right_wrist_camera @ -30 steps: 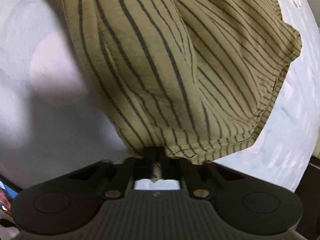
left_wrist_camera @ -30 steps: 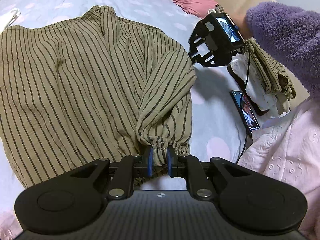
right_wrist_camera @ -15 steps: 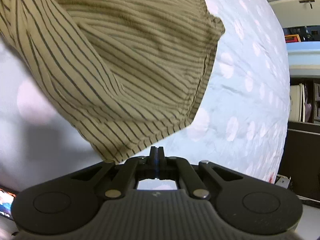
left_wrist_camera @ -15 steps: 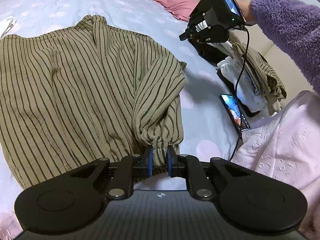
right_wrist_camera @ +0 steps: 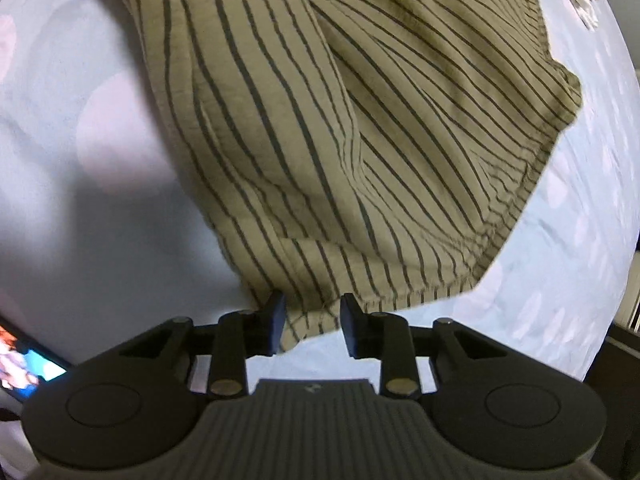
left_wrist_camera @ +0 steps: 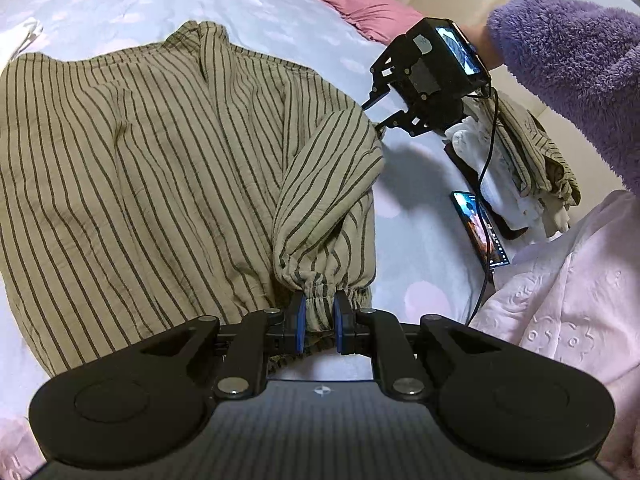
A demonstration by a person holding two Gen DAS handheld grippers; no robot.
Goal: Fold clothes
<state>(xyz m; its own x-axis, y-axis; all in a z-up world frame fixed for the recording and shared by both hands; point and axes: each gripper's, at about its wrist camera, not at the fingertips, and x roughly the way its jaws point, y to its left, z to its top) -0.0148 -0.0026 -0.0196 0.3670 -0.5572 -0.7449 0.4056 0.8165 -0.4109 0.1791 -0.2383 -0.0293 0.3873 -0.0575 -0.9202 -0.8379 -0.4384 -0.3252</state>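
A tan shirt with dark stripes (left_wrist_camera: 140, 168) lies spread on the pale bedspread (left_wrist_camera: 120, 4). Its right sleeve (left_wrist_camera: 328, 184) is folded down toward me. My left gripper (left_wrist_camera: 320, 314) is shut on the sleeve's elastic cuff (left_wrist_camera: 320, 294). In the left wrist view my right gripper (left_wrist_camera: 374, 116) hovers at the sleeve's shoulder end, held by a hand in a purple fleece sleeve (left_wrist_camera: 580, 60). In the right wrist view the right gripper (right_wrist_camera: 314, 320) stands open, and an edge of the striped shirt (right_wrist_camera: 360, 140) lies between its spread fingers.
A stack of folded clothes (left_wrist_camera: 520, 160) and a lit phone (left_wrist_camera: 480, 228) lie on the bed to the right. A pink quilt (left_wrist_camera: 560, 300) covers the near right. A pink pillow (left_wrist_camera: 360, 4) rests at the far side. The phone (right_wrist_camera: 24, 364) also shows at the lower left.
The right gripper let go of the fabric, rose away shut, and has now come back down to the shoulder edge with its fingers open. The left gripper still holds the cuff.
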